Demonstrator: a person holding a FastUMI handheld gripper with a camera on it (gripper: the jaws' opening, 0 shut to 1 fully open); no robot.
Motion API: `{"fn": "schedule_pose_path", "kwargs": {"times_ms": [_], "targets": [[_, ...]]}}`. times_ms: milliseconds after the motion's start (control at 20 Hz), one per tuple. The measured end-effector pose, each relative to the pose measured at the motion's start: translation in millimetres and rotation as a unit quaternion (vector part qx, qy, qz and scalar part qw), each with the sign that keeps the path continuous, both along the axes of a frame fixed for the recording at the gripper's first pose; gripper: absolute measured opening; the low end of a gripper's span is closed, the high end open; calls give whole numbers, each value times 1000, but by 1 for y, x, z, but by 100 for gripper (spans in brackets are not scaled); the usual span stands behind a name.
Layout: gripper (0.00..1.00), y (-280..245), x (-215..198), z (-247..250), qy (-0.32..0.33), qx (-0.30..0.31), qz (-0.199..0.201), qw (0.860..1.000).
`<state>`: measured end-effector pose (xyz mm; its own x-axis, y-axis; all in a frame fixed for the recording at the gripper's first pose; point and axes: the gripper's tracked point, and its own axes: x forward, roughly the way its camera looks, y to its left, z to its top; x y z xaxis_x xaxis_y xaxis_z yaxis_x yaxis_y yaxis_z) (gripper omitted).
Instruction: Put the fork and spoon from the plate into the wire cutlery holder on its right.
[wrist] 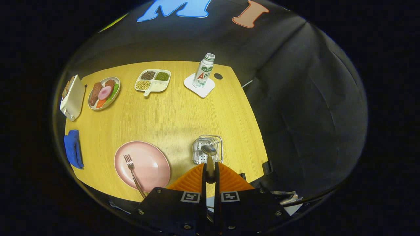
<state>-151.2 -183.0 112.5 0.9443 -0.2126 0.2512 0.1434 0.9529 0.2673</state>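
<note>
- The hand-held gripper (210, 170), low in the middle of the frame, has both orange fingers pressed tight on the spoon (209, 157) handle.
- The spoon bowl pokes out just ahead of the fingers, over the wire cutlery holder (208, 149).
- The holder stands near the right edge of the surface (170, 114).
- The fork (133, 172) lies on the pink plate (147, 164), left of the holder, with its handle sticking out over the plate's near rim.
- The middle of the surface is bare wood.
- A blue cloth (73, 148) sits at the left edge.
- Food dishes (128, 87) and a bottle (204, 70) line the far edge.
</note>
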Motion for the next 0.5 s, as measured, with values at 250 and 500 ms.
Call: {"fn": "schedule_pose_path", "kwargs": {"times_ms": [250, 500], "targets": [[9, -8, 10, 4, 2, 2, 20, 1000], [13, -11, 13, 7, 1, 4, 25, 1000]]}}
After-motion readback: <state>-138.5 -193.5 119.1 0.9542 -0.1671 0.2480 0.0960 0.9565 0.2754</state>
